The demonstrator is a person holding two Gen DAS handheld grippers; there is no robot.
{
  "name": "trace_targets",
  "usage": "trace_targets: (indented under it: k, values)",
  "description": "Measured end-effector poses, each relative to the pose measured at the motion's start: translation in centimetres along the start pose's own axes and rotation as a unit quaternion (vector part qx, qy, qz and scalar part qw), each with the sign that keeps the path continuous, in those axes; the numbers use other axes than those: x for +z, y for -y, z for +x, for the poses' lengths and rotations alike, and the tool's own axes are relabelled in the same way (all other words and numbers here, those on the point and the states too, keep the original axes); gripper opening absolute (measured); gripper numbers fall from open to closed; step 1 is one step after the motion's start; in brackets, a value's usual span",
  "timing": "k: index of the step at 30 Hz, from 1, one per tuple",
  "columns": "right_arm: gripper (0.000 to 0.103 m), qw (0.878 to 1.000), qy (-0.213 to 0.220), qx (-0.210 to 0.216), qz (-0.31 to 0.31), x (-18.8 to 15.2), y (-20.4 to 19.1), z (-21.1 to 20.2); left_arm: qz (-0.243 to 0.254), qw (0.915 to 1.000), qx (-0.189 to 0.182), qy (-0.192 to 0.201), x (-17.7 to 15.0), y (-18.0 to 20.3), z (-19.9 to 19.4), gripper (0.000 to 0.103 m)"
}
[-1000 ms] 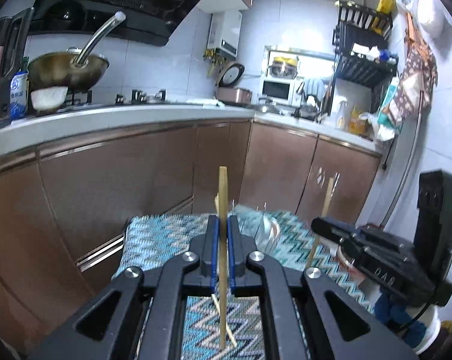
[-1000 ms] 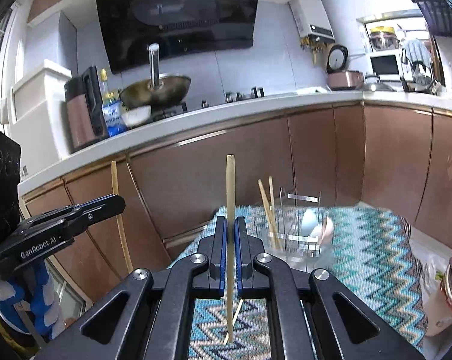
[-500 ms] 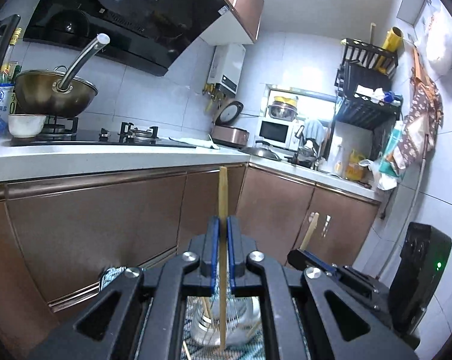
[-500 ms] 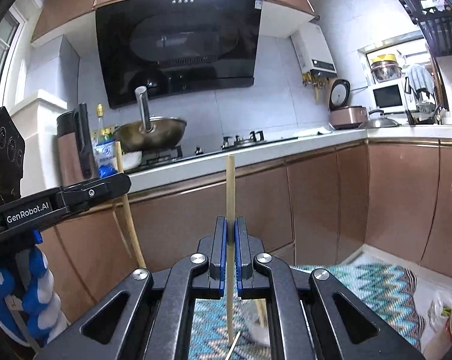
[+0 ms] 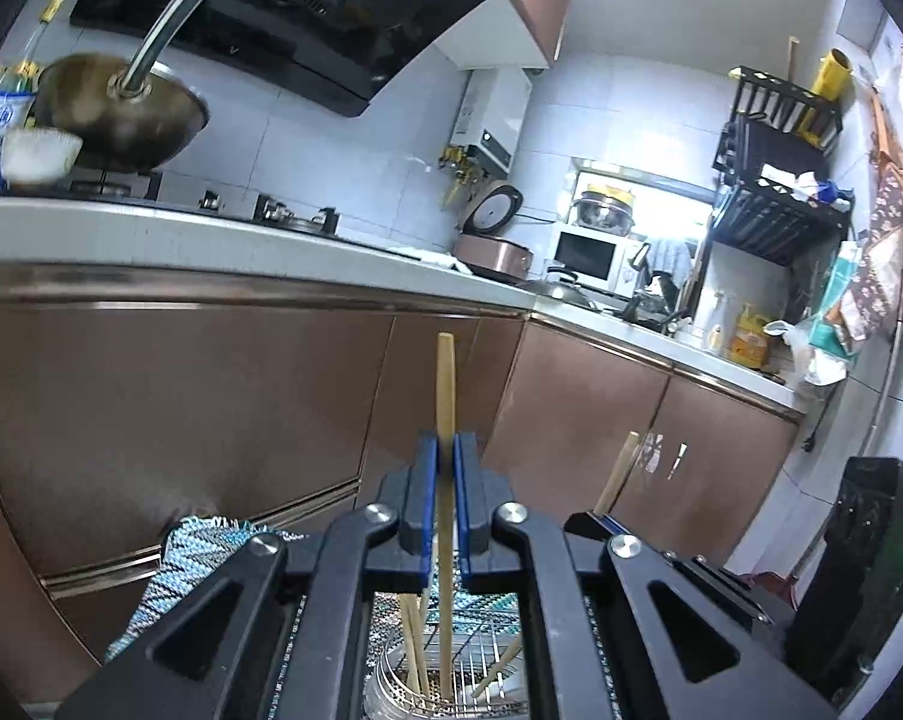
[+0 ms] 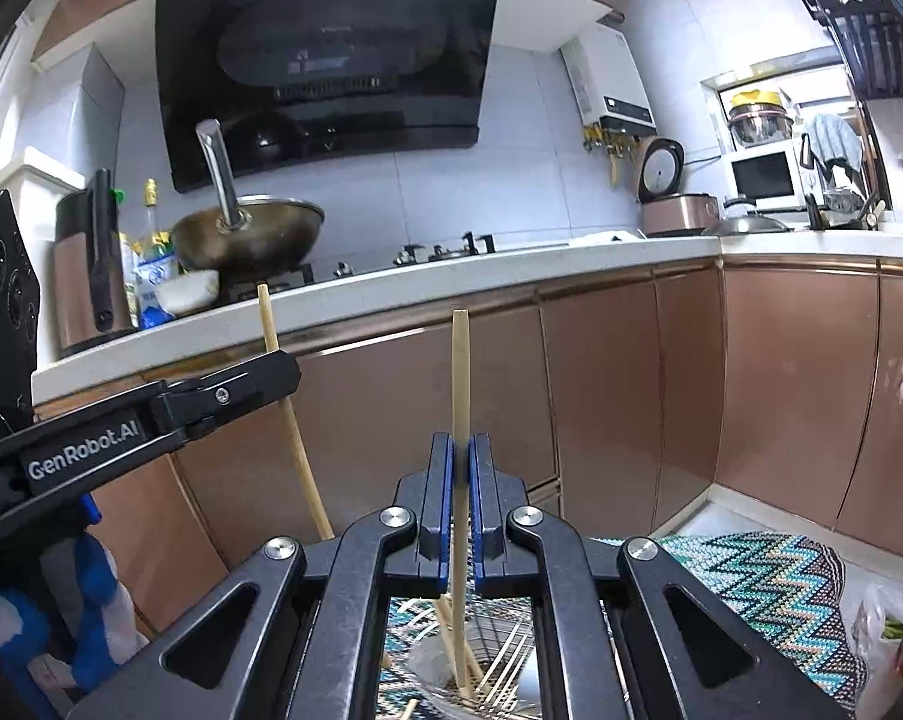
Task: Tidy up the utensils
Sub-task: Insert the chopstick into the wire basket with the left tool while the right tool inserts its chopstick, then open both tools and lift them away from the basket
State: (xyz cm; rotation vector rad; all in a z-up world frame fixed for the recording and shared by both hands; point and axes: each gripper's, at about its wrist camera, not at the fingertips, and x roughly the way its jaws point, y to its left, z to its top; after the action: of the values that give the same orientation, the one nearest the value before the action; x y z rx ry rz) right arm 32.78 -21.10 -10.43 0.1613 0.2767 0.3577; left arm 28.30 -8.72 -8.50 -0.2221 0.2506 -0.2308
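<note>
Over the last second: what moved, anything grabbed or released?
Both grippers advanced over the utensil holder, now directly beneath their fingers; the lower chopstick tips reach down into it. Nothing grabbed or released: left gripper stays shut on its chopstick, right gripper on its chopstick, both upright.

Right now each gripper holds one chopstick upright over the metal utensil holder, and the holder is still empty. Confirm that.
Not quite. Each gripper, left gripper and right gripper, does hold one chopstick upright, left's chopstick and right's chopstick, over the utensil holder. But the holder is not empty: the left wrist view shows chopsticks already standing in it.
</note>
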Motion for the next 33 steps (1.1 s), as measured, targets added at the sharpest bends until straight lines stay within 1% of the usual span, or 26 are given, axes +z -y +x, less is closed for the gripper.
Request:
trace_targets:
  k: [6, 7, 8, 9, 10, 11, 14, 19, 24, 27, 31, 33]
  values:
    - [0.007, 1.0, -0.022, -0.009, -0.001, -1.5, 0.7, 1.1, 0.009, 0.9997, 0.014, -0.018, -2.1, -0.3, 1.8, 0.007]
    - [0.012, 1.0, -0.023, -0.009, 0.0, -1.6, 0.8, 1.1, 0.008, 0.9997, 0.015, -0.018, -2.1, -0.4, 1.7, 0.008]
    - [0.02, 1.0, -0.024, -0.01, 0.002, -1.6, 0.8, 1.0, 0.006, 0.9997, 0.015, -0.018, -2.0, -0.5, 1.6, 0.009]
    - [0.025, 1.0, -0.024, -0.012, 0.002, -1.5, 0.6, 0.9, 0.005, 0.9997, 0.015, -0.017, -1.9, -0.6, 1.4, 0.011]
    - [0.033, 1.0, -0.022, -0.014, 0.002, -1.4, 0.5, 0.7, 0.004, 0.9998, 0.015, -0.015, -1.7, -0.7, 1.0, 0.015]
    - [0.036, 1.0, -0.019, -0.014, 0.004, -1.3, 0.5, 0.4, 0.002, 0.9998, 0.016, -0.012, -1.4, -0.8, 0.5, 0.02]
    - [0.039, 1.0, -0.011, -0.02, 0.004, -0.7, 0.3, -0.8, 0.001, 0.9996, 0.028, -0.004, -0.5, -0.9, -1.2, 0.027]
    - [0.04, 1.0, -0.001, -0.028, 0.008, 0.0, -0.6, -3.7, 0.004, 0.9989, 0.046, -0.008, 0.8, -1.4, -4.2, 0.029]
    - [0.04, 0.999, 0.012, -0.035, 0.003, 1.3, -2.0, -7.4, 0.018, 0.9978, 0.063, -0.007, 2.0, -1.9, -8.2, 0.029]
    - [0.04, 0.999, 0.021, -0.038, 0.005, 2.1, -2.7, -9.6, 0.026, 0.9968, 0.075, 0.007, 2.7, -2.2, -11.3, 0.03]
    - [0.04, 0.999, 0.032, -0.041, 0.004, 2.8, -3.9, -12.0, 0.035, 0.9952, 0.086, 0.031, 3.7, -2.1, -14.7, 0.038]
    - [0.04, 0.998, 0.037, -0.042, 0.002, 3.0, -4.7, -13.2, 0.041, 0.9942, 0.088, 0.046, 3.9, -1.9, -16.8, 0.039]
